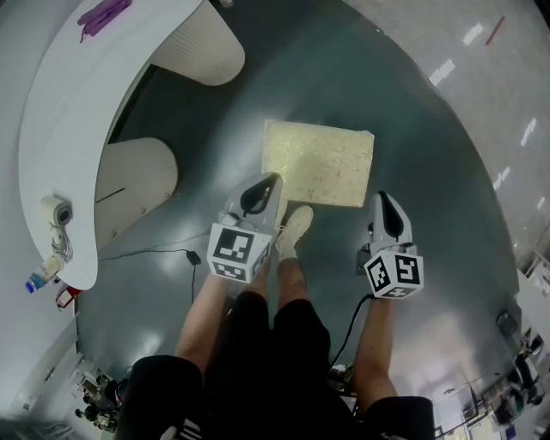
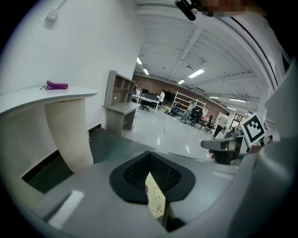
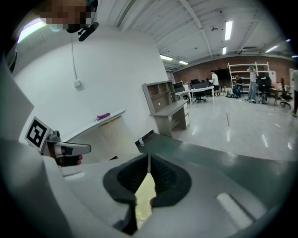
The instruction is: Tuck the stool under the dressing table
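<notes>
The left gripper (image 1: 271,180) and right gripper (image 1: 383,198) each have their jaws pressed together with nothing held. The stool (image 1: 320,161) stands on the floor just ahead of and below their tips. The dressing table (image 1: 60,112) curves away beyond the left gripper's outer side.

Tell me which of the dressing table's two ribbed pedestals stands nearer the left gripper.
The lower pedestal in the head view, level with the left gripper; the other pedestal stands further up the picture, by the purple thing on the tabletop.
</notes>
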